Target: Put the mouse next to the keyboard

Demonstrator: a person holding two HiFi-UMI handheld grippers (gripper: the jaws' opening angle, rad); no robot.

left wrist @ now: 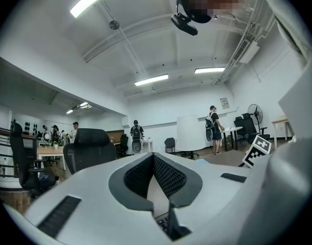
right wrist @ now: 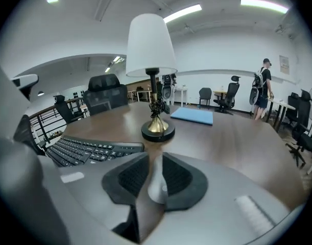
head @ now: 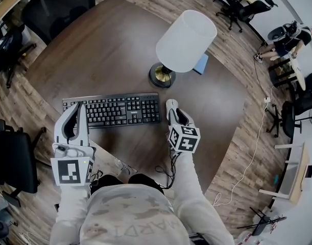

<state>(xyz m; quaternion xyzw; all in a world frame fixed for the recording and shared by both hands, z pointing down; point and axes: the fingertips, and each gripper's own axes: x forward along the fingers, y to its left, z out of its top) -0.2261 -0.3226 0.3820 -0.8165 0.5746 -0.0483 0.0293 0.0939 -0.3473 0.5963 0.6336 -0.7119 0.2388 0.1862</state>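
Mouse: small, pale grey, rounded. It's clamped between the 2 pads of the right gripper, just off the right end of the keyboard. Lamp stands close behind, with a blue pad beyond it. Left gripper is clenched on nothing at the keyboard's left end.

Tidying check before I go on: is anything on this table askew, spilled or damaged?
Nothing stands out. The keyboard lies flat, the lamp stands upright, the blue pad lies flat beside it, and nothing is spilled. The mouse sits clamped in the right gripper.
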